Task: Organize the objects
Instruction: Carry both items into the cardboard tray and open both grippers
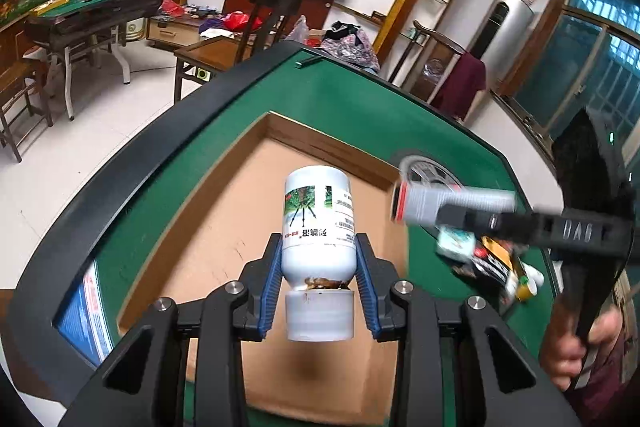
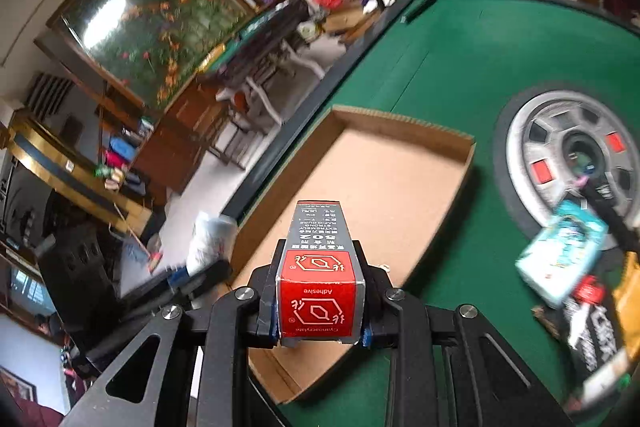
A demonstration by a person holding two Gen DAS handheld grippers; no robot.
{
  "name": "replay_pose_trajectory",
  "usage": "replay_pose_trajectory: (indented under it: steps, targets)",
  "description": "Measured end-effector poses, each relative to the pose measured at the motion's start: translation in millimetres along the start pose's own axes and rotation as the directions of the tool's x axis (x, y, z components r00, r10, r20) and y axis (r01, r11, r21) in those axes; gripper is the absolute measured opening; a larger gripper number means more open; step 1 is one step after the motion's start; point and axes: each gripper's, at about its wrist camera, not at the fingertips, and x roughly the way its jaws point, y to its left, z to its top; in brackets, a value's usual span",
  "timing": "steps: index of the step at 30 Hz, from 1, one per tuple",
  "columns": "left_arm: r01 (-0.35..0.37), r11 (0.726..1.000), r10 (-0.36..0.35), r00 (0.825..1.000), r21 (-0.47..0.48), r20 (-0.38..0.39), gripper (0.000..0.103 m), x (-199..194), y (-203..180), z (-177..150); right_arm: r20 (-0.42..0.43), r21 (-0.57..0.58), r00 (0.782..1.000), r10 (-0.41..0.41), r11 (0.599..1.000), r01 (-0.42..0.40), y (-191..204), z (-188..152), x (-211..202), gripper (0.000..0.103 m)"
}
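My left gripper (image 1: 318, 259) is shut on a white plastic bottle (image 1: 319, 227) with a picture label and a stained neck, its cap toward the camera, held above a shallow cardboard tray (image 1: 224, 239). My right gripper (image 2: 318, 259) is shut on a grey and red adhesive box (image 2: 318, 267) and holds it over the same tray (image 2: 384, 171). In the left wrist view the right gripper (image 1: 452, 211) comes in from the right with the box (image 1: 448, 205), blurred, beside the tray's right wall.
The tray lies on a green felt table (image 1: 360, 103) with a black rim. A round silver hub (image 2: 576, 155) sits in the table's middle. A pile of small packets and bottles (image 1: 492, 263) lies right of the tray. A teal packet (image 2: 560, 259) is among them.
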Motion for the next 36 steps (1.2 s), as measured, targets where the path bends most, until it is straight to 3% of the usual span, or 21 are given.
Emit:
replay_pose_trajectory:
  steps: [8,13,23,27,29,32,33,36]
  targets:
    - [-0.040,0.999,0.040,0.998,-0.002,-0.041,0.033,49.1,20.9,19.1,-0.096,0.087,0.995,-0.011,0.996,0.020,-32.5,5.1,45.9,0.031]
    - [-0.037,0.999,0.037,0.995,0.007,-0.090,0.033,81.0,20.2,23.8,-0.112,0.148,0.991,-0.068,0.985,0.084,-53.7,14.1,64.2,0.031]
    - [-0.036,0.999,0.040,0.980,0.024,-0.197,0.033,139.1,-2.5,33.6,-0.072,0.075,0.972,-0.226,0.970,0.231,-50.9,37.8,66.7,0.031]
    - [-0.042,0.999,0.040,0.977,-0.005,-0.211,0.034,149.4,-6.1,34.2,-0.066,0.069,0.967,-0.247,0.965,0.251,-51.4,46.5,73.4,0.031]
    - [-0.033,0.999,0.026,0.978,-0.031,-0.207,0.035,149.8,-4.6,34.6,-0.033,0.046,0.955,-0.296,0.954,0.297,-48.6,50.3,73.3,0.031]
    - [-0.029,0.998,0.018,0.979,-0.053,-0.205,0.049,153.3,-3.4,34.9,0.030,-0.014,0.903,-0.429,0.903,0.429,-42.0,53.1,76.4,0.031]
    - [-0.026,0.998,0.013,0.978,-0.059,-0.210,0.049,154.5,-3.4,34.2,0.039,-0.032,0.889,-0.457,0.888,0.458,-40.6,52.9,77.4,0.031]
    - [-0.018,0.997,0.000,0.977,-0.078,-0.215,0.053,154.9,-0.5,33.7,0.022,-0.030,0.874,-0.485,0.874,0.485,-44.6,53.0,82.6,0.032]
